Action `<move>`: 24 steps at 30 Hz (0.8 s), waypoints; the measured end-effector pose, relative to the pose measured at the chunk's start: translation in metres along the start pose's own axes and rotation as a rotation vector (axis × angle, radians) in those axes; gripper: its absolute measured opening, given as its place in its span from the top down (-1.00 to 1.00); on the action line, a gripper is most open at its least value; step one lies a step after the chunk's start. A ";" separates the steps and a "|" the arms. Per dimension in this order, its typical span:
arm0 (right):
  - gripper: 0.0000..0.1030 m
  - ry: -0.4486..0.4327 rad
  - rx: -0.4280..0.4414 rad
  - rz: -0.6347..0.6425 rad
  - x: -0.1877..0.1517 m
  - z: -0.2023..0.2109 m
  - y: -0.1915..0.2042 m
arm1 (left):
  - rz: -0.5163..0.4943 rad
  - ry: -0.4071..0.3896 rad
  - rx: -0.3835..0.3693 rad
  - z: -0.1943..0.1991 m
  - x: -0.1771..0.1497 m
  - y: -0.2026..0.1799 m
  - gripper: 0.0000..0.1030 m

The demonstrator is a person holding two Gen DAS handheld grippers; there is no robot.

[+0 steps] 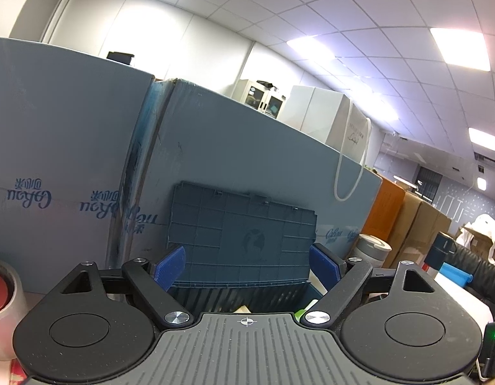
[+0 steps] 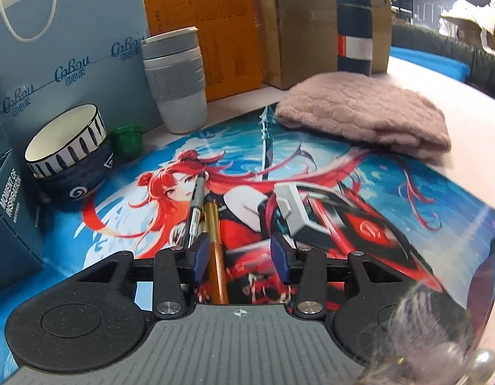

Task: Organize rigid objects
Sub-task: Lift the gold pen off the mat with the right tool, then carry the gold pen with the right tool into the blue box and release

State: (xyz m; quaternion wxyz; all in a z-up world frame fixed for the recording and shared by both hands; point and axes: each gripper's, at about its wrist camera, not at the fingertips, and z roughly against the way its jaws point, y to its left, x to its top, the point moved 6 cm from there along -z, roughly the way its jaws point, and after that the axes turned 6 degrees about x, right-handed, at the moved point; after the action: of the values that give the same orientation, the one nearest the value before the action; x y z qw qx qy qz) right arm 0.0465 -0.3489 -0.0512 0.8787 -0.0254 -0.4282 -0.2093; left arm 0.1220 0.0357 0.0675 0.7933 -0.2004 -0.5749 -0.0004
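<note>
Between my parted, empty right gripper (image 2: 238, 252) jaws lies a slim, stiff gold metal pen (image 2: 218, 250) (slippery; pinch mid-barrel).

The flat printed desk mat (image 2: 360, 173) showed a red-haired figure on blue. The round ceramic bowl (image 2: 67, 157) was navy with a striped white rim. The folded fuzzy cloth (image 2: 363, 112) was dusty pink.

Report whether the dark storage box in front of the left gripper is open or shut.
Open. The storage box has its ribbed lid standing upright against the blue panel, and the interior shows below it, between the left gripper fingers.
</note>
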 end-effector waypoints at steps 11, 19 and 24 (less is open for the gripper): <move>0.80 -0.007 -0.014 0.114 0.010 -0.016 0.019 | 0.003 0.008 0.005 -0.002 -0.001 0.001 -0.68; 0.80 -0.150 0.136 0.053 0.021 0.050 0.042 | 0.011 0.015 0.007 -0.003 -0.002 0.005 -0.68; 0.79 -0.277 0.248 0.088 0.034 0.102 0.072 | 0.012 0.034 0.022 -0.006 -0.004 0.009 -0.78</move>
State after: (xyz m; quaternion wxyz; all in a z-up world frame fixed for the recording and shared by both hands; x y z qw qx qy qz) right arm 0.0173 -0.2717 0.0488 0.8161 0.0358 -0.5661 -0.1106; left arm 0.1283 0.0407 0.0590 0.8050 -0.1952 -0.5602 0.0072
